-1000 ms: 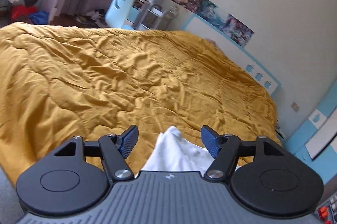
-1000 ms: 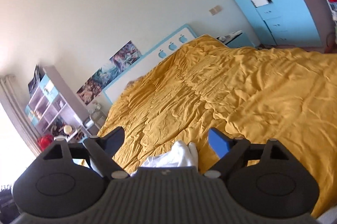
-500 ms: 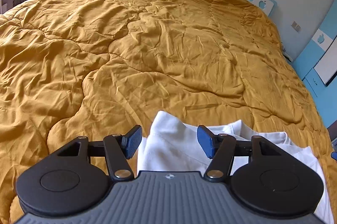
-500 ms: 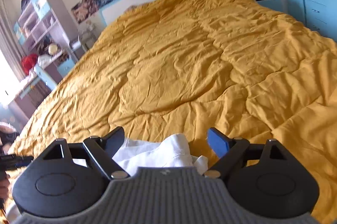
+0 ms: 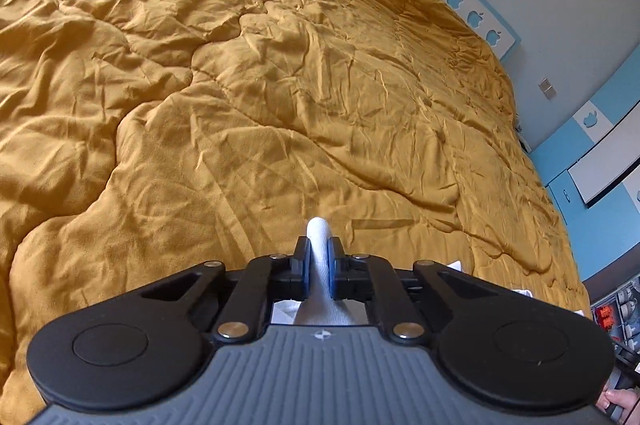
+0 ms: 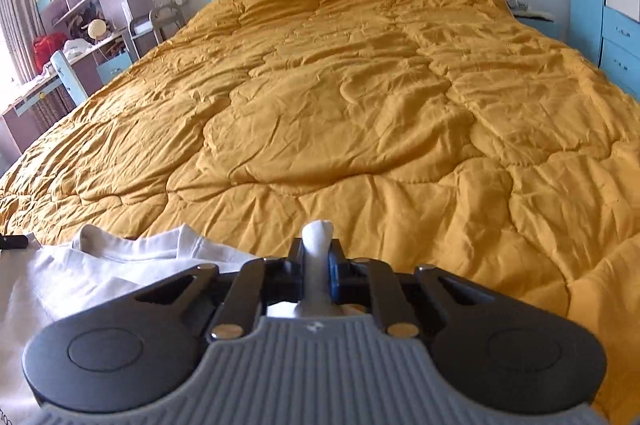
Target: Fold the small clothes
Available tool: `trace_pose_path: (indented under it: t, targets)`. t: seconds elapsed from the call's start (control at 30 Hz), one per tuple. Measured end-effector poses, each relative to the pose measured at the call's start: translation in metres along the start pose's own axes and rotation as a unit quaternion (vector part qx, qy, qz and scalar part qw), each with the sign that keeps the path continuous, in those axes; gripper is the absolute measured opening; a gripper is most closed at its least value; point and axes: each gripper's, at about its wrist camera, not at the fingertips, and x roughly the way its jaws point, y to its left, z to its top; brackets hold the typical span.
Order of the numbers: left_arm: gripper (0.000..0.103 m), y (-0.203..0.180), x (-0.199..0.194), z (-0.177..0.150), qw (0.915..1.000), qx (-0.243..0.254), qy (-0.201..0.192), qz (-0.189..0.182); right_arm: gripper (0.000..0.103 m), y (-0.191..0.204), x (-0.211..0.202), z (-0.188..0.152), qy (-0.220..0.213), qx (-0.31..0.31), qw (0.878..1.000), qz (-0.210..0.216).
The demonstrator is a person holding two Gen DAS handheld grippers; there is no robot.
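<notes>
Between the blue pads of the left gripper (image 5: 319,263) a tuck of the white garment (image 6: 120,257) is pinched tight, a small nub of cloth poking out past the tips; the right gripper (image 6: 318,265) is likewise closed hard on its own bunch of the same white fabric. In the right wrist view the rest of the garment trails off to that gripper's left and lies rumpled on the mustard quilt (image 6: 360,105), which spreads out well ahead of both tools. The step in hand looks like lifting and spreading the garment before the first fold. To do it well, I would keep both grips firm, draw the two tools apart until the edge between them runs taut, and lay the cloth forward onto a smoother stretch of quilt. The soft, lumpy bedding may drag the thin fabric into creases, so lower it slowly and release only once it lies flat.
</notes>
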Motion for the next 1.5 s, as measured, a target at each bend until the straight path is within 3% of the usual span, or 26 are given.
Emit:
trace_pose_path:
  t: [0.2, 0.3, 0.47, 0.57, 0.63, 0.7, 0.77, 0.8, 0.9, 0.97, 1.0, 1.17, 1.27, 1.3, 1.37, 1.43, 1.5]
  targets:
    - [0.009, -0.03, -0.032, 0.003, 0.9912, 0.058, -0.119, 0.006, 0.006, -0.004, -0.029, 0.011, -0.124, 0.028, 0.992, 0.022]
    - [0.009, -0.024, -0.017, 0.009, 0.993, 0.045, -0.107, 0.023, 0.006, -0.003, -0.026, 0.017, -0.147, 0.025, 0.989, 0.014]
    - [0.009, -0.004, 0.029, -0.001, 0.9974, 0.027, -0.037, 0.055, 0.006, -0.009, 0.011, 0.002, -0.096, 0.04, 0.995, -0.008]
    - [0.01, -0.001, 0.036, -0.006, 0.9969, 0.034, -0.028, 0.065, 0.006, -0.016, 0.025, -0.004, -0.069, 0.059, 0.996, -0.014]
    - [0.017, 0.001, 0.035, -0.005, 0.9972, 0.028, -0.026, 0.065, 0.006, -0.021, 0.03, -0.006, -0.058, 0.071, 0.996, -0.021]
    - [0.017, -0.001, 0.029, -0.004, 0.997, 0.034, -0.035, 0.06, 0.015, -0.021, 0.032, -0.006, -0.048, 0.075, 0.993, -0.073]
    - [0.024, -0.021, 0.01, -0.005, 0.9911, 0.085, -0.072, 0.072, 0.024, -0.02, 0.022, -0.006, -0.064, 0.063, 0.985, -0.144]
    - [0.031, -0.035, -0.003, -0.005, 0.987, 0.113, -0.086, 0.076, 0.031, -0.019, 0.014, -0.004, -0.076, 0.061, 0.984, -0.151]
    - [0.033, -0.073, -0.045, -0.011, 0.9785, 0.16, -0.113, 0.064, 0.037, -0.013, -0.03, 0.002, -0.137, 0.054, 0.98, -0.138]
    - [0.022, -0.096, -0.07, -0.021, 0.976, 0.174, -0.115, 0.062, 0.037, 0.0, -0.067, 0.002, -0.187, 0.052, 0.973, -0.126]
    - [0.007, -0.105, -0.081, -0.03, 0.9754, 0.178, -0.114, 0.063, 0.037, 0.008, -0.085, -0.002, -0.212, 0.057, 0.969, -0.117]
    - [0.001, -0.135, -0.122, -0.098, 0.9694, 0.192, -0.137, 0.069, 0.05, 0.076, -0.16, -0.049, -0.275, 0.084, 0.957, -0.04]
    - [0.001, -0.147, -0.135, -0.141, 0.9623, 0.214, -0.154, 0.068, 0.05, 0.132, -0.177, -0.087, -0.256, 0.018, 0.967, -0.001]
    - [0.0, -0.152, -0.136, -0.153, 0.9617, 0.221, -0.15, 0.061, 0.041, 0.146, -0.176, -0.095, -0.238, -0.009, 0.971, 0.006]
    - [0.0, -0.156, -0.133, -0.167, 0.9683, 0.222, -0.108, 0.038, 0.026, 0.176, -0.171, -0.117, -0.204, -0.056, 0.977, 0.028]
    - [0.0, -0.154, -0.128, -0.177, 0.976, 0.206, -0.07, 0.012, 0.018, 0.191, -0.168, -0.131, -0.164, -0.073, 0.982, 0.058]
    - [0.0, -0.154, -0.124, -0.188, 0.9748, 0.215, -0.056, 0.015, 0.013, 0.198, -0.167, -0.141, -0.14, -0.074, 0.985, 0.073]
